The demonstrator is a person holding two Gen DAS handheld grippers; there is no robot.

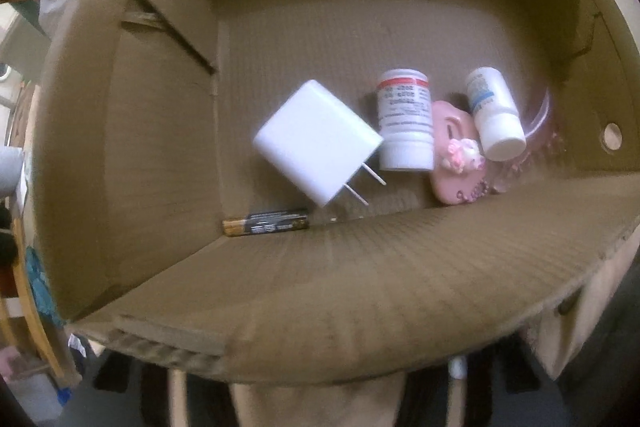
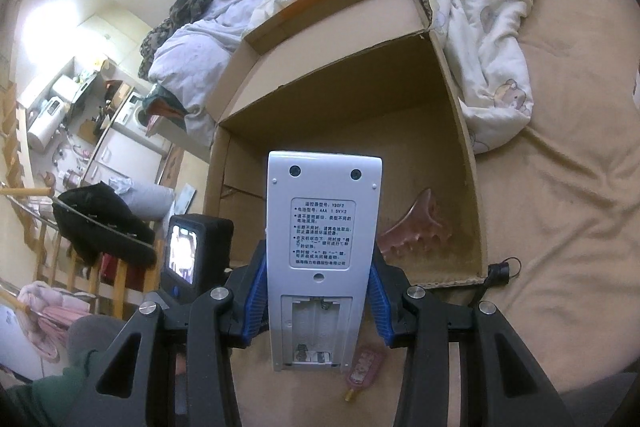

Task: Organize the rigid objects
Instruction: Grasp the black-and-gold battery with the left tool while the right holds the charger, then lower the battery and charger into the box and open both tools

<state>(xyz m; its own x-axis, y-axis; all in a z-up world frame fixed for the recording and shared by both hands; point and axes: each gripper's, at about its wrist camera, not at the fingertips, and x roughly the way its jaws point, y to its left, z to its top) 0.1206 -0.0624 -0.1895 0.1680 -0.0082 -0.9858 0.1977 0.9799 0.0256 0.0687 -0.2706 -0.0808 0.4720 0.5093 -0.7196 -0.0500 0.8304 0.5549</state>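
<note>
My right gripper (image 2: 320, 259) is shut on a white remote control (image 2: 324, 211). The remote is held back side up, its battery bay open and empty, in front of an open cardboard box (image 2: 460, 131). The left wrist view looks straight down into that box (image 1: 320, 287). On its floor lie a white plug charger (image 1: 316, 143), a red-banded pill bottle (image 1: 406, 125), a second white bottle (image 1: 496, 115), a pink ornament (image 1: 460, 163) and a black AAA battery (image 1: 266, 223). Only the left gripper's camera block (image 2: 196, 251) shows, at the box's near left corner; its jaws are hidden.
The box stands on a tan bed sheet (image 2: 560, 187) with a crumpled duvet (image 2: 480, 27) behind it. A pink comb-shaped scraper (image 2: 416, 231) lies inside the box. A small pink item (image 2: 364, 367) and a black cap (image 2: 500, 271) lie on the sheet near the box.
</note>
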